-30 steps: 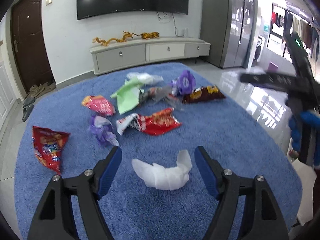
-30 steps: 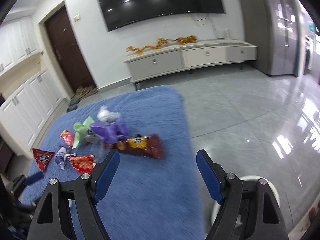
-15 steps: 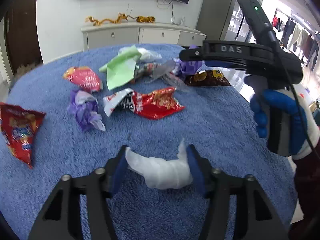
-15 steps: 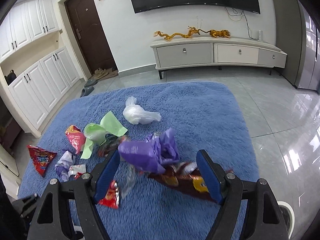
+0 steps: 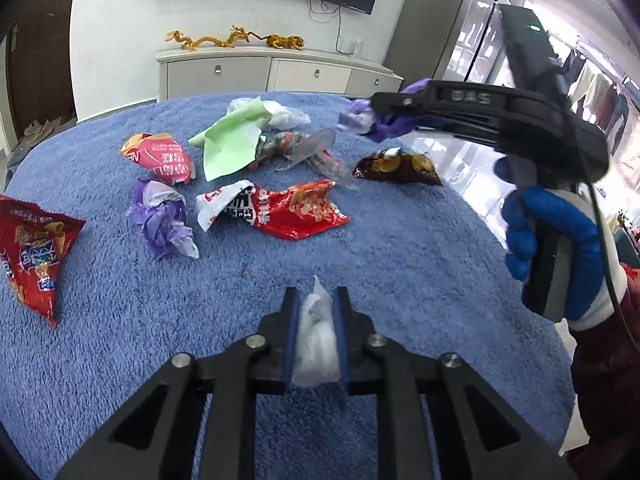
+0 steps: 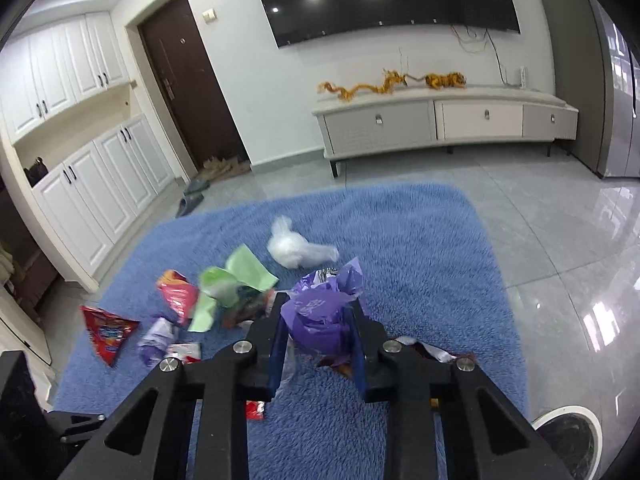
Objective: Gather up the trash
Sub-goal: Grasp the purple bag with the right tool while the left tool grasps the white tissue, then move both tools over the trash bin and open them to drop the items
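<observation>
My left gripper (image 5: 315, 300) is shut on a crumpled white plastic bag (image 5: 316, 336), low over the blue rug (image 5: 400, 264). My right gripper (image 6: 318, 308) is shut on a crumpled purple wrapper (image 6: 320, 316) and holds it above the rug; it shows in the left wrist view (image 5: 384, 118) at upper right. Loose trash lies on the rug: a red snack bag (image 5: 280, 212), a dark brown bag (image 5: 396, 168), a green sheet (image 5: 232, 144), a pink-red packet (image 5: 160, 158), a purple-white wad (image 5: 162, 218), a red chip bag (image 5: 32, 248) and a white bag (image 6: 296, 250).
A round white-rimmed bin (image 6: 568, 440) stands on the tiled floor at the rug's right front corner. A low TV cabinet (image 6: 444, 124) lines the far wall. White cupboards (image 6: 88, 184) and slippers (image 6: 192, 200) are at the left.
Both grippers have shut: the left on the white bag, the right on the purple wrapper, which it lifted off the brown bag.
</observation>
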Tool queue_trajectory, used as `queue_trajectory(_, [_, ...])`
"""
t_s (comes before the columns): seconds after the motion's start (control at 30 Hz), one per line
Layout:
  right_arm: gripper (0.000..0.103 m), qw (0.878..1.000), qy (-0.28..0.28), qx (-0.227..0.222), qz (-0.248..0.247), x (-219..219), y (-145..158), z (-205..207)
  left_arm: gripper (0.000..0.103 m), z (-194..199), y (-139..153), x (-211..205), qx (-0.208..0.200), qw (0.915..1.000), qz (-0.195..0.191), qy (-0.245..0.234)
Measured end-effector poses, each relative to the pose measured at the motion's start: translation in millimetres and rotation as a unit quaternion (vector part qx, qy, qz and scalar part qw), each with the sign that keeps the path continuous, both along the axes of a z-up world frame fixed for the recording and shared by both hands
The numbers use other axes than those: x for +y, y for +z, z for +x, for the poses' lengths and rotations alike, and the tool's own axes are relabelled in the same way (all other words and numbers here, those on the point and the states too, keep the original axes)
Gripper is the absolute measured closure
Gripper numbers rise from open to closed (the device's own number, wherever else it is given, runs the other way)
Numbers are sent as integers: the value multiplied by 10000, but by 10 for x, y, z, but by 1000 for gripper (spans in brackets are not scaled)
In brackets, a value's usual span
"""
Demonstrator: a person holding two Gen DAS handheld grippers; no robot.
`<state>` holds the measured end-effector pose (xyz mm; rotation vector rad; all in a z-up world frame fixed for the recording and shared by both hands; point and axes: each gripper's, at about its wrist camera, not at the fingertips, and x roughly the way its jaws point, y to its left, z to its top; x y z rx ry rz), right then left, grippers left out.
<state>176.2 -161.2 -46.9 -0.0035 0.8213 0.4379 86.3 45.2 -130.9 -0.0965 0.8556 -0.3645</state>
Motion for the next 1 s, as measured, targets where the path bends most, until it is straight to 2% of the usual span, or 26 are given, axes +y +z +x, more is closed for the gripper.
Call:
queue_trajectory(0.37, [78, 9990, -186, -289, 270, -364, 374, -521, 95, -322, 372, -39, -374, 9990, 166, 159])
queue_trajectory(0.6, [78, 9950, -730, -510, 444, -907, 560, -847, 100, -323, 553, -197, -390, 9992, 51, -31])
queue_trajectory(0.8, [78, 9878, -1395, -553, 419, -1509, 580, -1069, 100, -119, 687, -575, -422, 9981, -136, -429])
queue_trajectory(1.0, [78, 9760, -2106, -389, 400, -2140, 445, -1247, 100, 152, 790, -1182, -482, 9936, -211, -995])
